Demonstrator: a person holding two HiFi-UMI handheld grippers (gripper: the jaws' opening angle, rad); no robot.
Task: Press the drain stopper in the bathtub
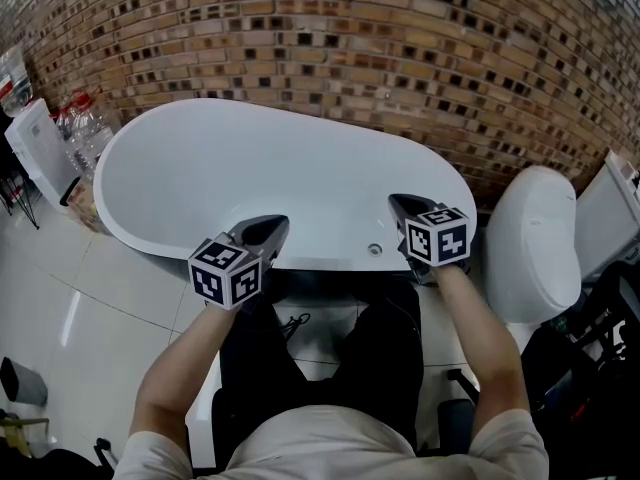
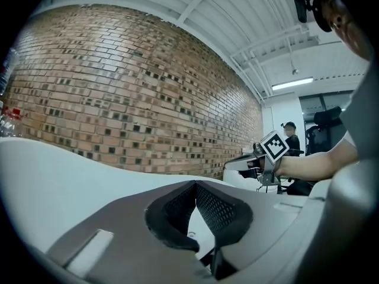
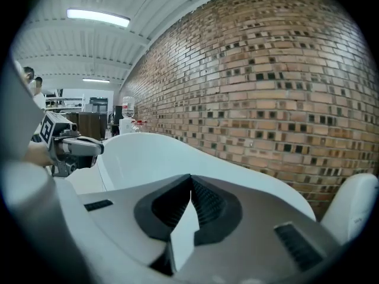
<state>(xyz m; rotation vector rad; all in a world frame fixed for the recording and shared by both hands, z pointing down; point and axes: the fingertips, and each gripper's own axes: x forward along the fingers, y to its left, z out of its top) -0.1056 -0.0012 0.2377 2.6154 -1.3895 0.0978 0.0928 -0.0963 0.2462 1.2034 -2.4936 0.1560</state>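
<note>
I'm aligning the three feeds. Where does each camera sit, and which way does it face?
Head view: on the head, steeply down at the tub; shows forearms, lap, left tool, right tool.
Left gripper view: on the left tool, along its shut jaws over the tub toward the wall; right tool and forearm at right.
Right gripper view: on the right tool, same heading, jaws shut; left tool at left.
All three share the tub.

White bathtub (image 1: 200, 183) on glossy floor (image 1: 85, 298)

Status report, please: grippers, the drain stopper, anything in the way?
Left gripper shut, empty; right gripper shut, empty. Both at bathtub near rim. Small round fitting between them, maybe the stopper, untouched. Nothing in the way.
</note>
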